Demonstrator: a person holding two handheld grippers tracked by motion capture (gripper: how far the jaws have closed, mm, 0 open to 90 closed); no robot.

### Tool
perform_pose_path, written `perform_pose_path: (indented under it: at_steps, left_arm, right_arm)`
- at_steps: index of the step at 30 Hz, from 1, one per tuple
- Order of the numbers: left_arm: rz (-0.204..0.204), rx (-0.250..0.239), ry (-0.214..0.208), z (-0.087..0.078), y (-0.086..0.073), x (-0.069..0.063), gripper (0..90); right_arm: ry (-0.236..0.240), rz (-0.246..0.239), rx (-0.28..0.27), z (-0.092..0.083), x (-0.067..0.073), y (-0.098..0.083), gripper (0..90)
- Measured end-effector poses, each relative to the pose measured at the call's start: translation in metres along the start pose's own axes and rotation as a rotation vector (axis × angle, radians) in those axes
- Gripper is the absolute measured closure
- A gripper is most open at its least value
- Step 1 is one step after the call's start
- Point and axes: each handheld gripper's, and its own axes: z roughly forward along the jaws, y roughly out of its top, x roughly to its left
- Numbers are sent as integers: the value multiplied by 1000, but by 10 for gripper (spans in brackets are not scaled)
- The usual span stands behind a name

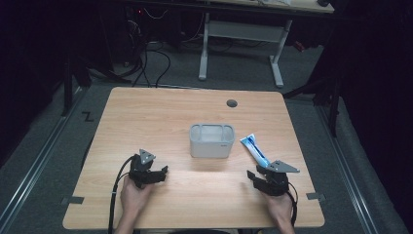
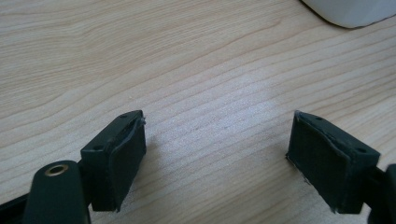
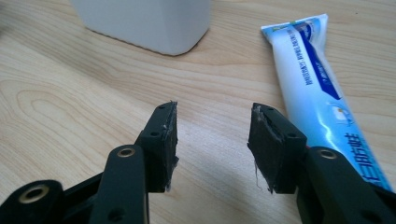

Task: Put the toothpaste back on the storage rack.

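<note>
Two claws rest low on the table (image 1: 146, 112), both on the person's side of the white holder (image 1: 211, 141), the landmark at the middle. The toothpaste tube (image 1: 255, 150) lies flat just right of the holder, slanting back toward the right claw (image 1: 257, 179), whose jaws are spread with nothing between them. The left claw (image 1: 158, 174), also spread and empty, sits well left of the holder. To do the pickup well, I would swing the right claw over the tube's middle, straddle its narrow width, then close gently. The right gripper view shows the tube's (image 3: 317, 88) blue print; the high view shows the holder's compartments.
</note>
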Motion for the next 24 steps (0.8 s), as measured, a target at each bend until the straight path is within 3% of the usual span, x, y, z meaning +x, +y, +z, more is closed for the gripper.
perform_pose_path:
  at_steps: [11,24]
  left_arm:
    - [0,0,0,0,0,0,194]
    - [0,0,0,0,0,0,194]
  right_arm:
    - [-2,4,-25,-8,-6,9,547]
    - [-14,-43,-72,-11,-10,20,487]
